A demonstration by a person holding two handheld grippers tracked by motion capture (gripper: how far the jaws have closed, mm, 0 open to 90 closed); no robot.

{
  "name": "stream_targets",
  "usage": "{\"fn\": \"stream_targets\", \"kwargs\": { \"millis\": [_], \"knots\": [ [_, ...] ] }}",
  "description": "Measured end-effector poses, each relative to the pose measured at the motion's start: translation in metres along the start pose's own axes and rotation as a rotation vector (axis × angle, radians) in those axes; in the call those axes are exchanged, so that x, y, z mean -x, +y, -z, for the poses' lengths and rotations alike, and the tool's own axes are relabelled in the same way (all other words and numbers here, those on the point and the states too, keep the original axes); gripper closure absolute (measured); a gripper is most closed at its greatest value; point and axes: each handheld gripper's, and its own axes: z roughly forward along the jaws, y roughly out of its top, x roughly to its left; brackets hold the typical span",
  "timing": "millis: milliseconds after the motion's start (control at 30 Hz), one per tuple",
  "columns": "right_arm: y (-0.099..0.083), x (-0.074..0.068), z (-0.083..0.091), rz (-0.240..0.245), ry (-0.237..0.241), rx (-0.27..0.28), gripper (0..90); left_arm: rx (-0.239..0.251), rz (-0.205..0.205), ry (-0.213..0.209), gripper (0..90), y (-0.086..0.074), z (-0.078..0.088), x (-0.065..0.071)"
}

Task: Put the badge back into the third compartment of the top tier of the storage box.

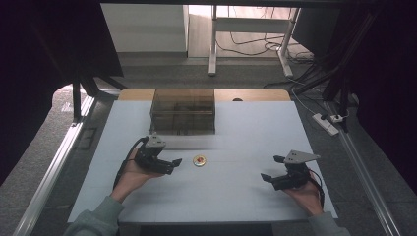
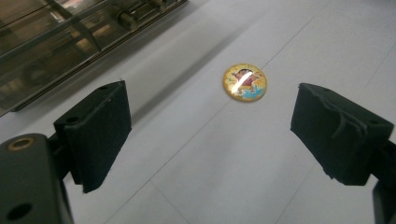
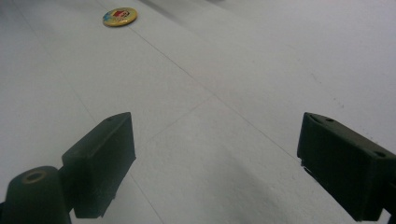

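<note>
High view: a white surface (image 1: pixel 236 182) stands on a grey floor, with cables and a desk frame at 12 o'clock. A smoky transparent box (image 1: pixel 183 111) sits at the far centre of the surface. A round gold badge (image 1: pixel 199 161) lies flat near the middle. The left gripper (image 1: pixel 173 164) is just beside the badge, at its 9 o'clock, held in the left hand (image 1: pixel 132 174). The right gripper (image 1: pixel 271 168) rests well apart from the badge, at its 3 o'clock, in the right hand (image 1: pixel 307 194).

Left gripper view: the fingers (image 2: pixel 95 133) are spread wide and hold nothing. The badge (image 2: pixel 244 82) lies ahead at 12 o'clock, apart from both fingers. The box (image 2: pixel 56 42) is at 10 o'clock.

Right gripper view: the fingers (image 3: pixel 100 161) are spread wide and empty above the bare surface (image 3: pixel 224 93). The badge (image 3: pixel 120 17) lies far off at 11 o'clock.
</note>
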Motion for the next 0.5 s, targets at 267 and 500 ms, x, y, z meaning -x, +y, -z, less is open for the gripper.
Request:
{"fn": "stream_targets", "kwargs": {
  "millis": [267,500],
  "knots": [
    [0.0,0.0,-0.001,0.004,0.004,-0.007,11.2,-0.015,-0.024,-0.02,13.3,0.01,-0.009,0.003],
    [0.0,-0.001,-0.001,0.006,0.003,-0.008,11.3,-0.011,-0.027,-0.025,13.5,0.017,-0.013,0.005]
  ]
}}
